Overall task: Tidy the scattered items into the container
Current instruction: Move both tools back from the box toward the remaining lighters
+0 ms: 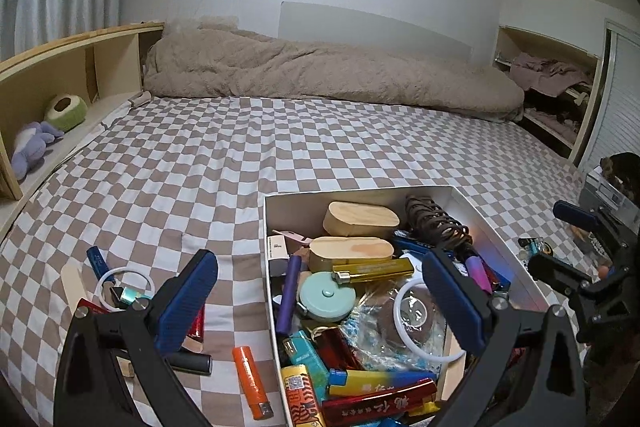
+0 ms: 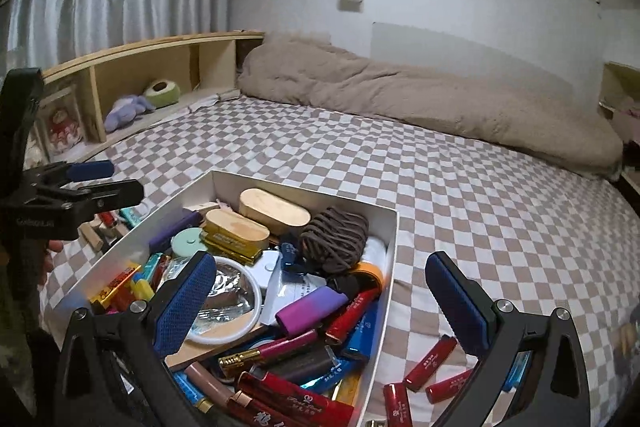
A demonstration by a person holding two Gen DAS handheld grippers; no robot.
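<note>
1. Hovering over the white box [image 1: 516, 251], the left gripper [image 1: 320, 291] is released and empty; the right gripper [image 2: 320, 291] likewise.
2. Between picks, I judge: an orange lighter [image 1: 252, 381] lies below-left of the left gripper, red tubes [image 2: 430, 363] beneath the right.
3. Next: descend and straddle one.

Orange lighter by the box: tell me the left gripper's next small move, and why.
Probably lower the left gripper left onto the orange lighter. It lies loose on the sheet just outside the box, and the jaws are open and empty, straddling the box wall.
</note>
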